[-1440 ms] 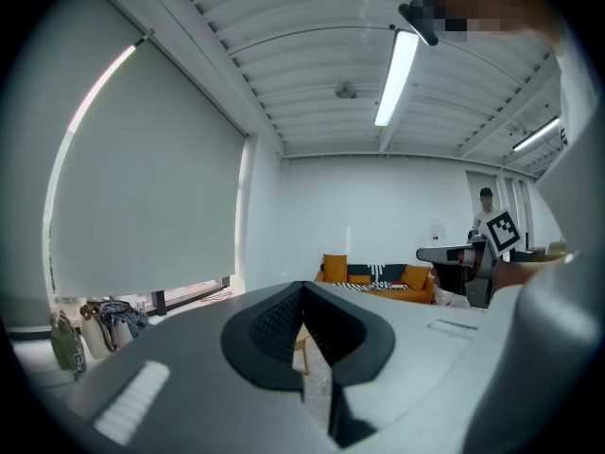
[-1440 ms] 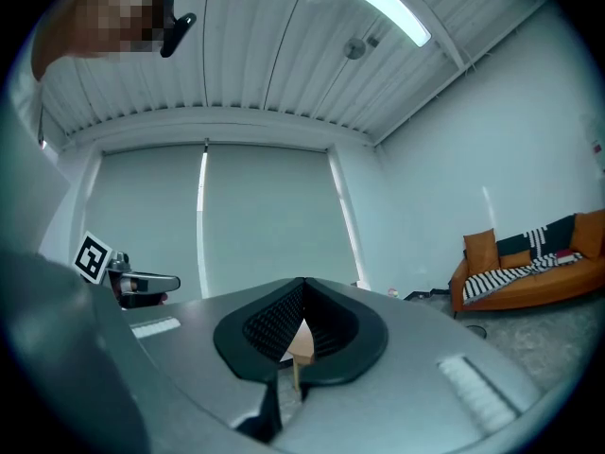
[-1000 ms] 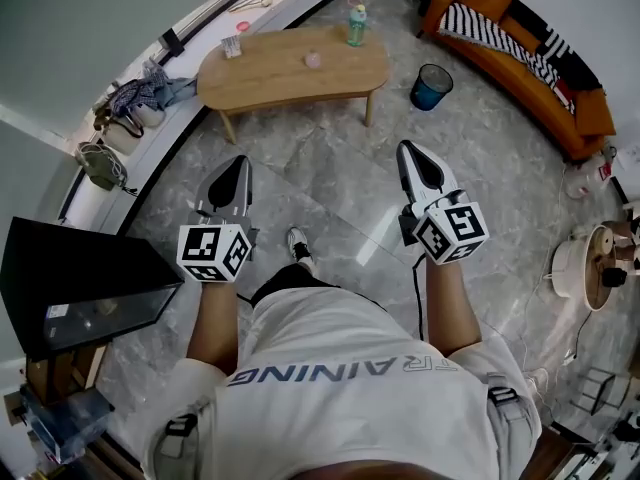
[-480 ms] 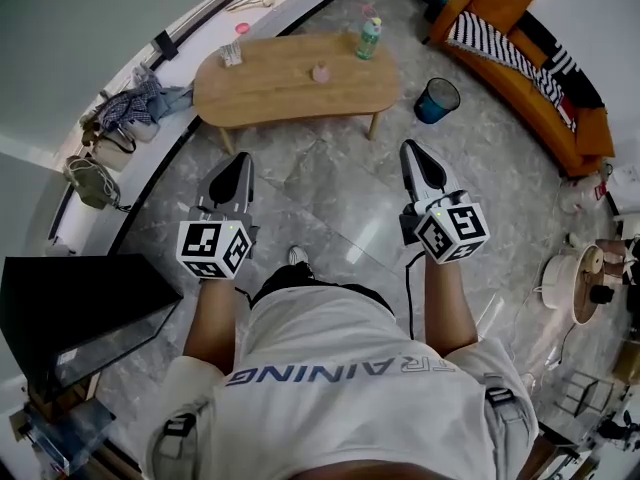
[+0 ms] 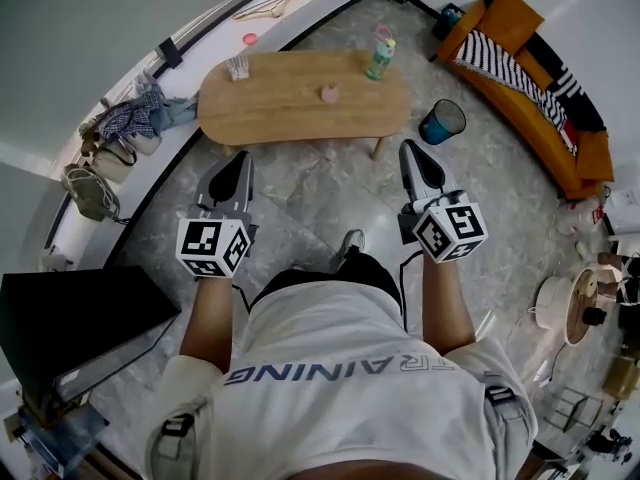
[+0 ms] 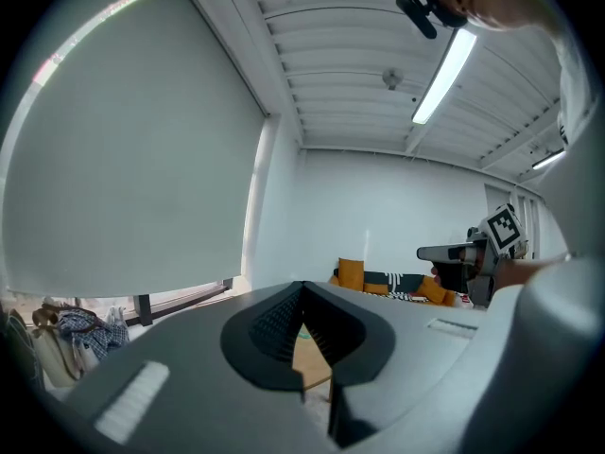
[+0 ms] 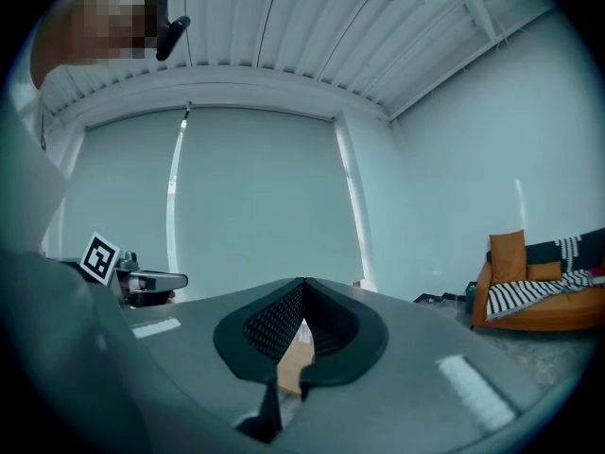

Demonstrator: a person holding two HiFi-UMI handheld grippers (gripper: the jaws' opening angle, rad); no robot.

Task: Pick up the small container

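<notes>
My left gripper [image 5: 238,160] and right gripper [image 5: 413,151] are both closed tight and empty, and both point forward over the floor. The container [image 5: 328,94], small and pink, sits on the table [image 5: 270,108], well ahead and about midway between them. Neither is clearly nearer. It looks roundish, so I judge either side would serve.

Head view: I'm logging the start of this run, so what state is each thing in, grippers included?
left gripper: jaws shut, empty, held in the air.
right gripper: jaws shut, empty, held in the air.
small pink container: resting on the wooden table, untouched.
green bottle: upright on the table.
glass: upright on the table.
blue bin: upright on the floor, open at the top.
</notes>
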